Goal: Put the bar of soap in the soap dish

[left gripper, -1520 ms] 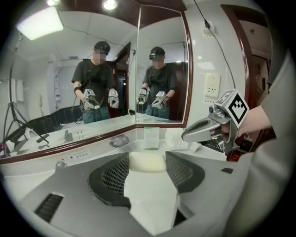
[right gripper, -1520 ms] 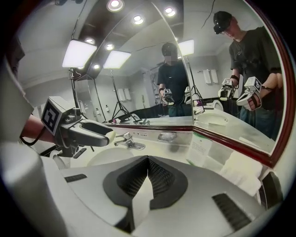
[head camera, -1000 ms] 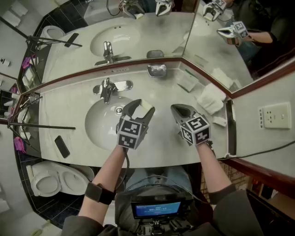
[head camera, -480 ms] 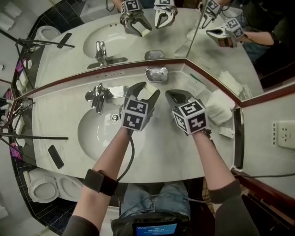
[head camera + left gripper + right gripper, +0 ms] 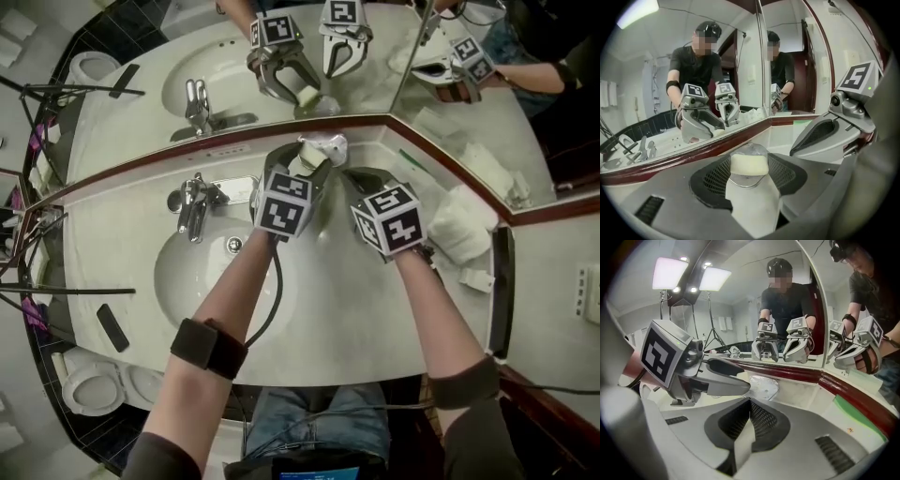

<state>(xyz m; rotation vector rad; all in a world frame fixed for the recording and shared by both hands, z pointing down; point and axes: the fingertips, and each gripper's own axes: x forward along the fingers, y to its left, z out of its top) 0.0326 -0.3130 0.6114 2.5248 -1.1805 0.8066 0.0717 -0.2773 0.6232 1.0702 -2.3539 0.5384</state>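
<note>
A pale cream soap bar (image 5: 299,162) is clamped between the jaws of my left gripper (image 5: 302,163), just in front of and above the clear soap dish (image 5: 328,146) that sits at the counter's back edge under the mirror. In the left gripper view the soap bar (image 5: 749,164) sits crosswise between the pads, with the soap dish (image 5: 751,149) right behind it. My right gripper (image 5: 350,174) hovers beside it on the right, shut and empty. In the right gripper view its jaws (image 5: 750,403) meet, pointing at the soap dish (image 5: 764,386).
A chrome faucet (image 5: 192,202) and the oval sink basin (image 5: 202,272) lie to the left. A folded white towel (image 5: 459,225) and a small white packet (image 5: 476,278) sit at the right. A black flat object (image 5: 112,328) lies near the front left edge. The mirror (image 5: 187,56) rises behind.
Both grippers have travelled away from the sink toward the back of the counter and lower. The left one carried the soap bar up to the soap dish.
</note>
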